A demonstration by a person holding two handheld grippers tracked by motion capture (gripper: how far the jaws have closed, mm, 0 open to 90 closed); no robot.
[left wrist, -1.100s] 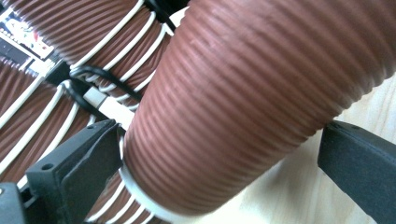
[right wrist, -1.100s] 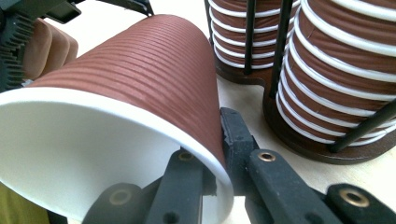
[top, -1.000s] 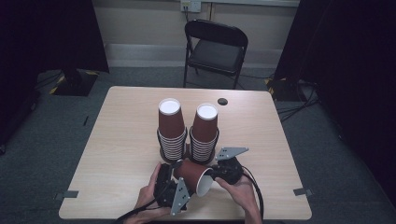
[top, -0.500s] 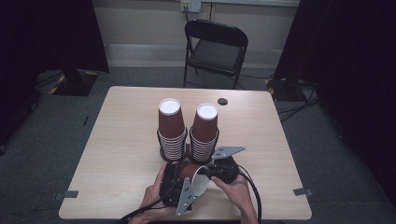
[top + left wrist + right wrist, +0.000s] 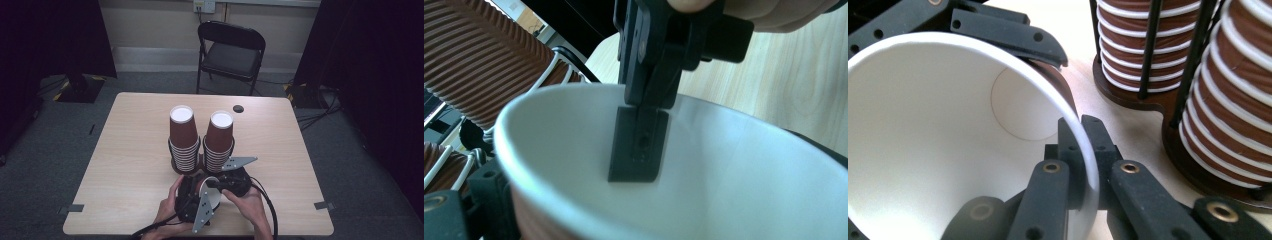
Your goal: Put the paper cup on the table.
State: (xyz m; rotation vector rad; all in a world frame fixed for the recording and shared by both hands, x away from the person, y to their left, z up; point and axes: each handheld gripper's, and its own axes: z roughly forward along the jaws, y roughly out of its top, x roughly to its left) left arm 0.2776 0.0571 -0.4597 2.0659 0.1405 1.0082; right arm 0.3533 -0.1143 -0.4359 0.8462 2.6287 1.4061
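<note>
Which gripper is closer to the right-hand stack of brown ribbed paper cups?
Right. The right gripper, pinching the rim of the loose brown paper cup, sits just before that stack; the left gripper, jaws just closing around that cup, is nearer the person.

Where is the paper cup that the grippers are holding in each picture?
High view: the paper cup lies on its side at the bottom centre, between the hands.
Left gripper view: its white inside spreads across the lower half.
Right gripper view: its open mouth is at the left.
Shared landmark: the stacks of brown cups.
</note>
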